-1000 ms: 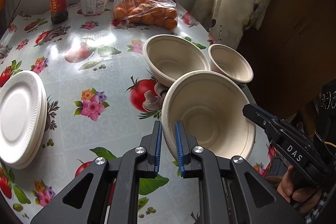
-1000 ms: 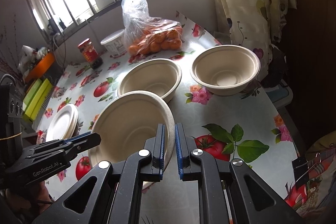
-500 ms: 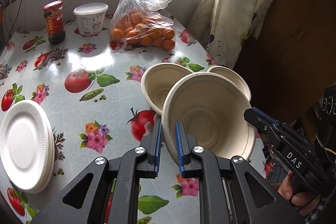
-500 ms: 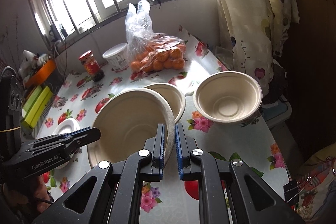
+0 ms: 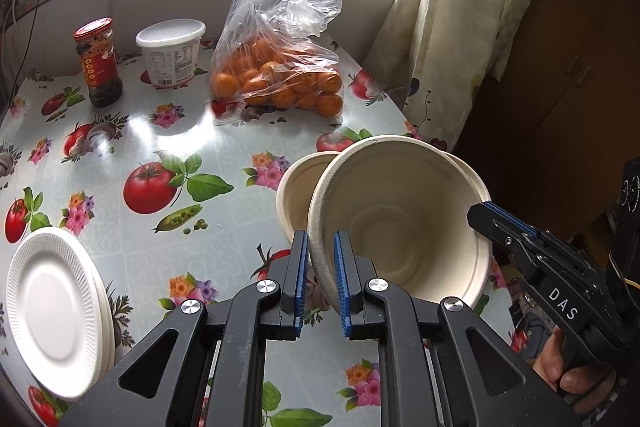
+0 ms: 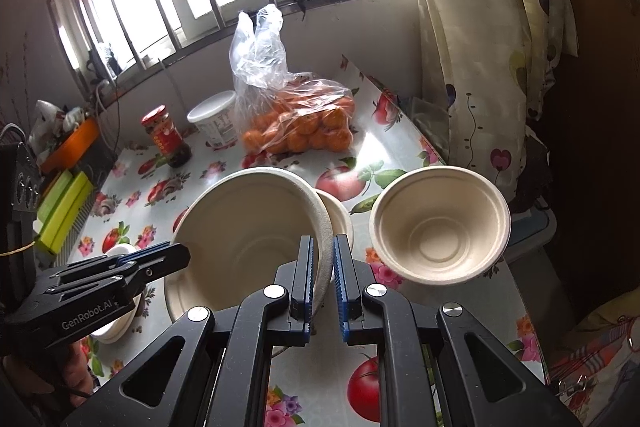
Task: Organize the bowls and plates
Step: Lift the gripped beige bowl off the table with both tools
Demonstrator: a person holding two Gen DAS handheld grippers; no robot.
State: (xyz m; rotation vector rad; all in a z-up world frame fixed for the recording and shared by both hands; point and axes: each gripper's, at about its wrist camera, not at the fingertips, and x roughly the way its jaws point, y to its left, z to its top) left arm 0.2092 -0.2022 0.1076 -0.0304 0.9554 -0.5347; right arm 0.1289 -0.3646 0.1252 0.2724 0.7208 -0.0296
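Note:
Both grippers hold one large beige paper bowl (image 5: pixel 404 223) in the air above the table. My left gripper (image 5: pixel 321 281) is shut on its left rim. My right gripper (image 6: pixel 321 277) is shut on its right rim; the bowl also shows in the right wrist view (image 6: pixel 248 231). A second beige bowl (image 5: pixel 296 195) sits on the table right behind and below it, mostly hidden (image 6: pixel 340 215). A third bowl (image 6: pixel 440 223) sits at the table's right edge. A stack of white plates (image 5: pixel 52 311) lies at the left.
A bag of oranges (image 5: pixel 280 75), a white tub (image 5: pixel 172 53) and a red-lidded jar (image 5: pixel 98 61) stand at the back of the flowered tablecloth (image 5: pixel 160 155). A curtain (image 6: pixel 480 67) hangs at the right. Green boxes (image 6: pixel 64 207) lie far left.
Both grippers have lifted the held bowl and carried it toward the second bowl, so it now hangs over that bowl and hides most of it.

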